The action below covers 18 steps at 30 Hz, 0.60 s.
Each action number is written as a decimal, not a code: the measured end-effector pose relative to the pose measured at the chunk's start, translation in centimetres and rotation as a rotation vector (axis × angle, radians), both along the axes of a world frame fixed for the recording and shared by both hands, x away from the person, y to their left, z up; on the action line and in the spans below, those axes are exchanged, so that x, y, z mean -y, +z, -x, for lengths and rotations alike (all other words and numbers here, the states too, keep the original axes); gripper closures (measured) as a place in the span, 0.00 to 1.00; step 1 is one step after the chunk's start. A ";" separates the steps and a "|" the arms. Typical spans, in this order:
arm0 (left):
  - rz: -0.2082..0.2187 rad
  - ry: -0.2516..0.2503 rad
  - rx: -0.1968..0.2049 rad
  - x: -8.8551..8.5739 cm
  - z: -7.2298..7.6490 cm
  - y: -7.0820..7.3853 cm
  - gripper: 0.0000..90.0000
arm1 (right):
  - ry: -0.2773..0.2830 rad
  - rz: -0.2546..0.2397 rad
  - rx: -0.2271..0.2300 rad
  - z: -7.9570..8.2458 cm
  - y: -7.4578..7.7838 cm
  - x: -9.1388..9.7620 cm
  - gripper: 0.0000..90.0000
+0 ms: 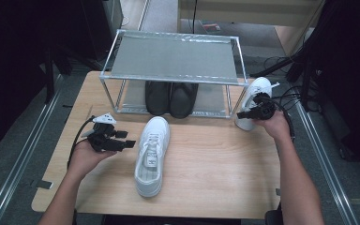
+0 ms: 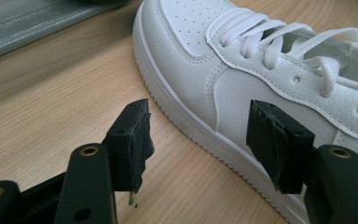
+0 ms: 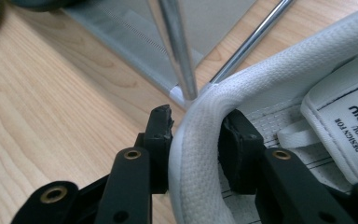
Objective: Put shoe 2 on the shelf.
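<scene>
A white sneaker (image 1: 152,154) lies on the wooden table (image 1: 215,173), toe toward the rack. My left gripper (image 1: 130,143) rests just left of it with its jaws open and nothing between them; in the left gripper view the sneaker's side (image 2: 242,65) lies right in front of my left gripper (image 2: 198,135). A second white sneaker (image 1: 255,91) sits at the rack's right corner. My right gripper (image 1: 243,114) is shut on its heel collar (image 3: 270,74): in the right gripper view my right gripper (image 3: 196,135) has one pad outside the padded rim and the other inside the shoe.
A metal-framed shoe rack (image 1: 173,56) with a grey shelf stands at the back of the table. A pair of black shoes (image 1: 171,98) sits on its lower level. The rack's corner post (image 3: 177,51) rises just beyond the held sneaker. Cables trail off the table's right side.
</scene>
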<state>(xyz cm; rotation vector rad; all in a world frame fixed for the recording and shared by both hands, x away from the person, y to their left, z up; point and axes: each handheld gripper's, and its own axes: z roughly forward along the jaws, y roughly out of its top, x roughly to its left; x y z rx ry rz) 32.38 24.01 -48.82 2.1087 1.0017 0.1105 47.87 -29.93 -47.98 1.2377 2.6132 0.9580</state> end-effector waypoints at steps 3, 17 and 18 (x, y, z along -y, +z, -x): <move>-0.001 0.000 -0.001 0.0 0.0 0.0 0.45 | 0.007 0.006 -0.008 0.3 0.1 0.0 0.77; -0.003 0.001 0.001 0.1 0.0 0.0 0.45 | 0.045 0.059 0.047 2.6 1.3 0.1 0.79; -0.002 0.001 0.001 0.1 0.0 0.0 0.45 | 0.050 0.063 0.054 2.8 1.3 0.2 0.79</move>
